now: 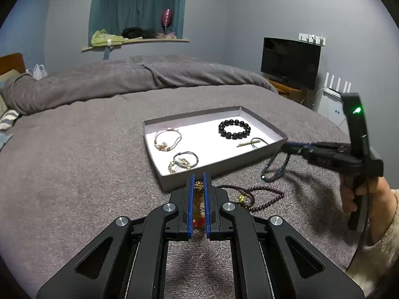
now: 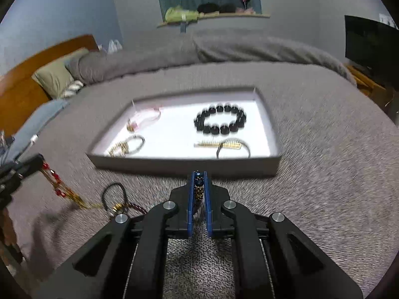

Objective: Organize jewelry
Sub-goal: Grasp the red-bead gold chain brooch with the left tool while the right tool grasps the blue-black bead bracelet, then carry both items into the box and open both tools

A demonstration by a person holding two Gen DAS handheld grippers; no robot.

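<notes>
Gray fuzzy blanket [image 1: 82,164] covers the whole bed, soft and a bit bumpy like carpet. On it sits a flat gray cardboard box [image 1: 225,165], a shallow rectangle with a white inside.

Four bracelets lie in the box. One is a ring of big, round, shiny black beads [image 1: 234,128] toward the far right corner. One thin cord bracelet with a straight gold bar [image 1: 251,142] lies at the box's right side, near the wall. One pale cord bracelet with small light beads [image 1: 167,140] is at the left side. One dark cord bracelet with a bunch of little gold beads [image 1: 183,162] is by the near wall.

Just in front of the box, the left gripper [image 1: 198,189] is squeezed tight on a tassel of thin gold strings with small red beads [image 1: 198,214]. The tassel runs to a long string of small dark red round beads [image 1: 264,199], which lies on the blanket in front of the box with a gold knot [image 1: 241,197] and a dark cord loop [image 2: 113,194].

At the box's right near corner, the right gripper [image 1: 286,147] is pinched shut on a bracelet of tiny blue and gold beads [image 1: 274,168]. It hangs down in a loop, and its low end is close to the blanket. A hand [image 1: 369,194] in a cream fluffy sleeve [image 1: 379,254] holds this gripper's black handle.

Both grippers are black with blue fingers [image 2: 190,199].
</notes>
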